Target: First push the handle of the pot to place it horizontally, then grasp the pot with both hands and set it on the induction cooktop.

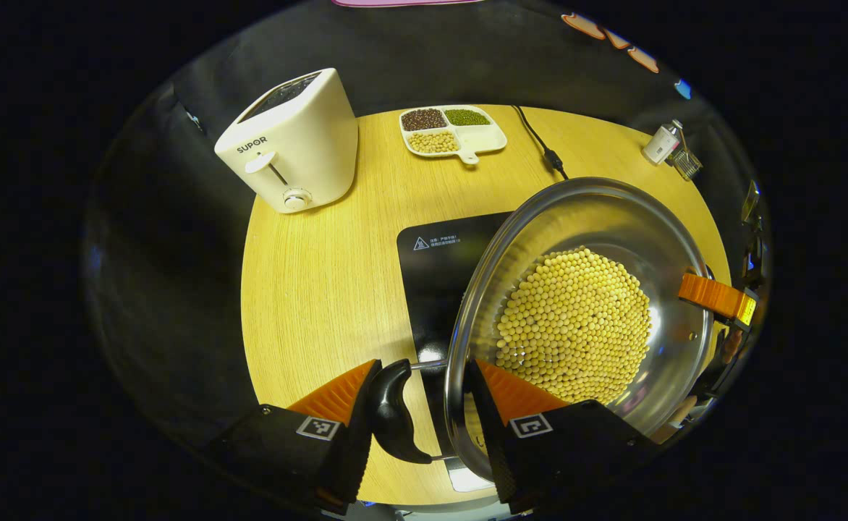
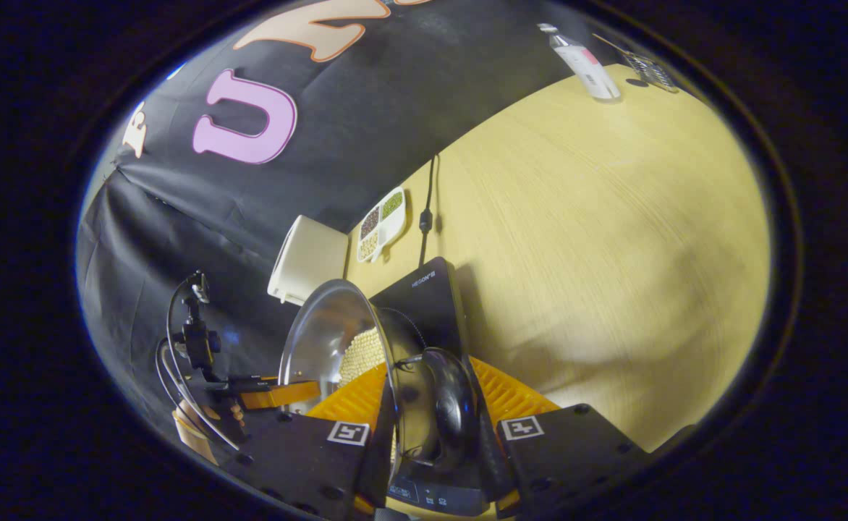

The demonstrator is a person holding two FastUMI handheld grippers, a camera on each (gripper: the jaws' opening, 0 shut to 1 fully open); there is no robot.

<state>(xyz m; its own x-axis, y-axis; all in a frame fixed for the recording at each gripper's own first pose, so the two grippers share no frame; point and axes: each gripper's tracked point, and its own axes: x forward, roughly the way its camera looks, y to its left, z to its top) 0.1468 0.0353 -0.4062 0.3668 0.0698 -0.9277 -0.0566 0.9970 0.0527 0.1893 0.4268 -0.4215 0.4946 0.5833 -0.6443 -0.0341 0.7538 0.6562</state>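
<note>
A steel pot [image 1: 670,239] holding yellow soybeans [image 1: 576,325] hangs over the black induction cooktop [image 1: 438,268]; I cannot tell if it touches it. My left gripper [image 1: 424,391] is shut on the pot: one finger presses the black side handle [image 1: 395,412] from outside, the other sits inside the rim. A finger of the right gripper [image 1: 717,297] clamps the far rim. In the right gripper view, my right gripper [image 2: 427,398] is shut across the pot [image 2: 323,325] wall and its other black handle [image 2: 453,405], above the cooktop [image 2: 431,297]. The left gripper [image 2: 272,394] shows beyond.
On the round wooden table [image 1: 308,289] stand a white toaster [image 1: 294,145] at the back left, a divided dish of beans [image 1: 449,130] behind the cooktop, a black power cable [image 1: 540,145], and a small bottle [image 1: 661,143] at the back right.
</note>
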